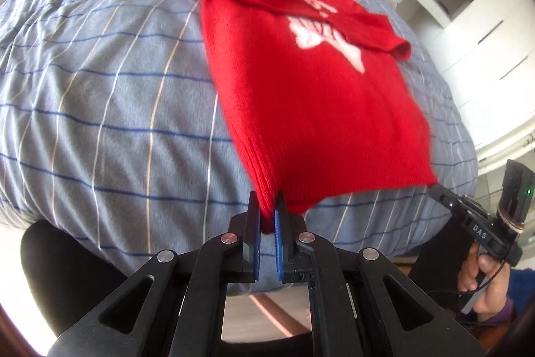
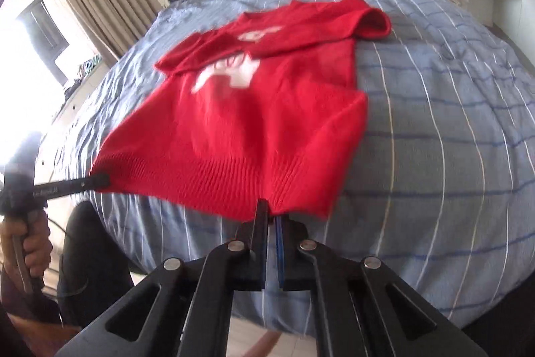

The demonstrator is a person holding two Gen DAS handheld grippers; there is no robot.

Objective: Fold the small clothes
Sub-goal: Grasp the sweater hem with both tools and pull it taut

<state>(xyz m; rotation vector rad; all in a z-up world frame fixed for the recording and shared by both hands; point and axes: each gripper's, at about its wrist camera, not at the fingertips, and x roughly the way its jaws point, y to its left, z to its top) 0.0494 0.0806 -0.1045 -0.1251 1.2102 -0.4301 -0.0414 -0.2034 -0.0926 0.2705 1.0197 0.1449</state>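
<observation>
Two pairs of tongs are clamped on one red sweater (image 1: 301,82), which lies spread over the blue checked bed cover (image 1: 100,96) with its ribbed hem toward me and its neck end away. From my left wrist view, my left tongs (image 1: 266,209) are narrowed on the hem's left corner, the knit bunched between the blue pads, and the hem is lifted off the cover there. At the right edge of that view my right tongs (image 1: 434,186) meet the hem's other corner, with my right hand (image 1: 478,270) on the grip below. From my right wrist view, my right tongs (image 2: 271,209) pinch the hem of the sweater (image 2: 240,122) near its right corner, the fingers almost together. My left tongs (image 2: 100,180) reach in from the left onto the far corner of the hem, above my left hand (image 2: 31,243). A sleeve lies folded across the chest, partly over a white motif (image 2: 230,72). Both views are blurred.
</observation>
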